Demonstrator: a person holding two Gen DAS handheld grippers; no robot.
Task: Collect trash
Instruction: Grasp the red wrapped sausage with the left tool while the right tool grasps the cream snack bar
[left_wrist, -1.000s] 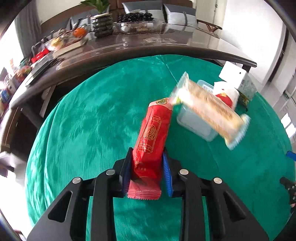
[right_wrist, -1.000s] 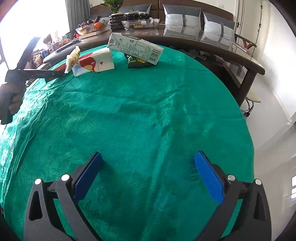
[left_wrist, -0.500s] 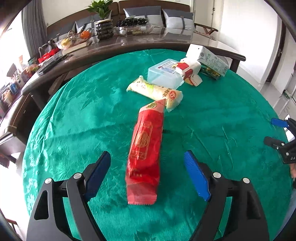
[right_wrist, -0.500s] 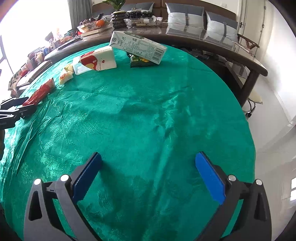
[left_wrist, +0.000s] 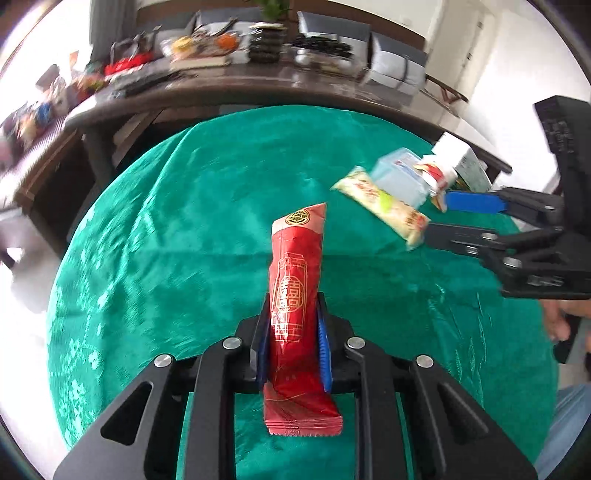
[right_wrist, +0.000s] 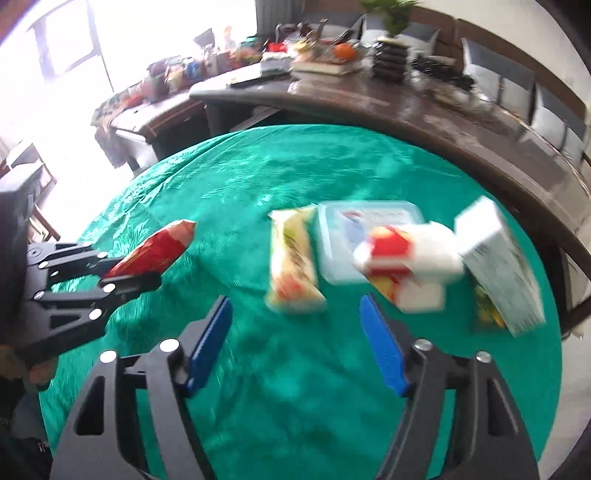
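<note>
My left gripper (left_wrist: 291, 314) is shut on a red snack wrapper (left_wrist: 295, 291), held above the green tablecloth (left_wrist: 184, 240); it also shows in the right wrist view (right_wrist: 155, 254). My right gripper (right_wrist: 295, 314) is open, just short of a yellow-green snack packet (right_wrist: 291, 269); in the left wrist view the right gripper (left_wrist: 436, 218) sits at the packet's (left_wrist: 384, 206) near end. Behind lie a clear plastic box (right_wrist: 354, 236), a white-and-red carton (right_wrist: 406, 258) and a milk carton (right_wrist: 498, 269).
A dark curved wooden table (left_wrist: 258, 88) with fruit, dishes and a plant runs behind the round table. Grey-cushioned chairs (left_wrist: 391, 62) stand beyond it. The green table's edge (right_wrist: 554, 332) drops off at the right.
My left gripper has shut on the red wrapper and lifted it. My right gripper has swung left across the table to the yellow-green packet, jaws narrowed but still open.
</note>
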